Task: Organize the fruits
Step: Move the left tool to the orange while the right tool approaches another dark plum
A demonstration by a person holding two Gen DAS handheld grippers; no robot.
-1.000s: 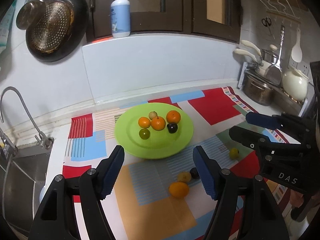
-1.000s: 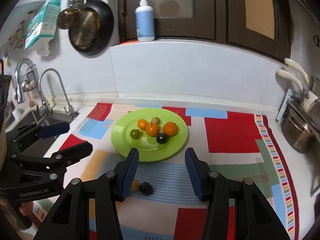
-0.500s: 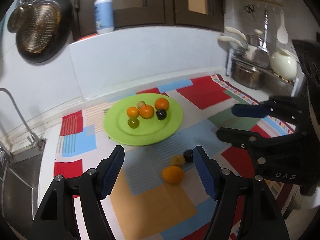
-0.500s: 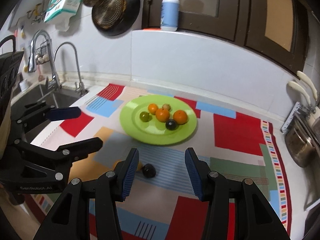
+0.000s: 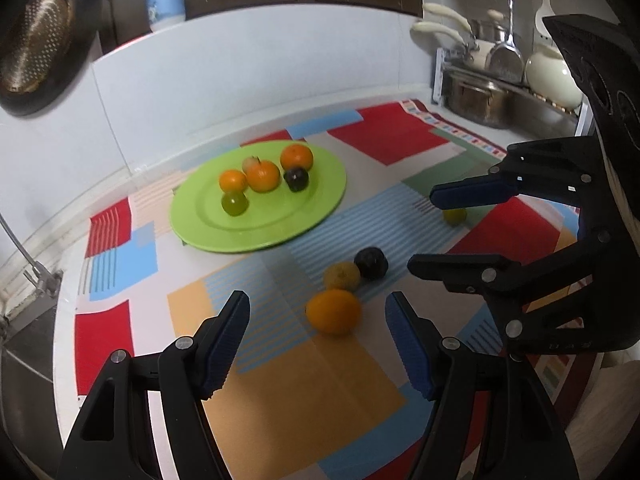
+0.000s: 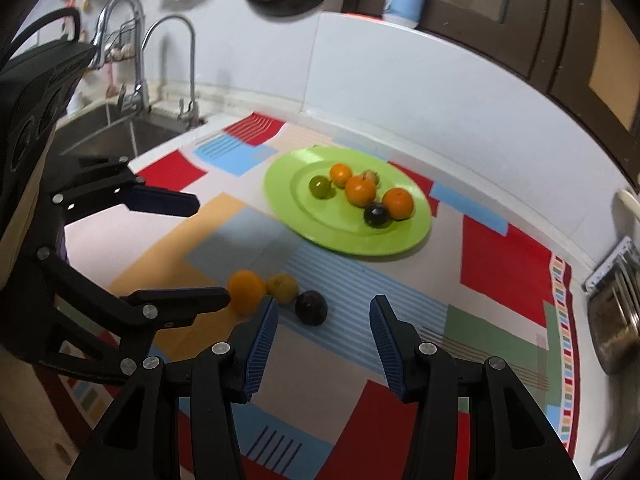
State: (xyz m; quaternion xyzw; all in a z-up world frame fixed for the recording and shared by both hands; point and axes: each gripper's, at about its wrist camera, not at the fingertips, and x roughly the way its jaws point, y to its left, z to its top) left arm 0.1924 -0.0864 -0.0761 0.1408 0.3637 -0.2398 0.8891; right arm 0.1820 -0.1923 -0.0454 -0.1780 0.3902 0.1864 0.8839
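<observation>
- Green plate (image 5: 200,236) already carried six fruits.
- Four fruits, including an orange (image 5: 333,311), waited on the counter (image 5: 280,384).
- Left gripper (image 5: 318,344) and right gripper (image 6: 323,334) fingers gaped, holding nothing.

Even indoor light, slight blur, fisheye-warped edges.

A home kitchen: a curved chrome tap (image 6: 170,36) stands over a steel sink (image 6: 116,130), a dark perforated pan (image 5: 38,40) hangs on the white wall, and steel pots (image 5: 478,98) with a cream kettle (image 5: 552,76) fill a rack.
</observation>
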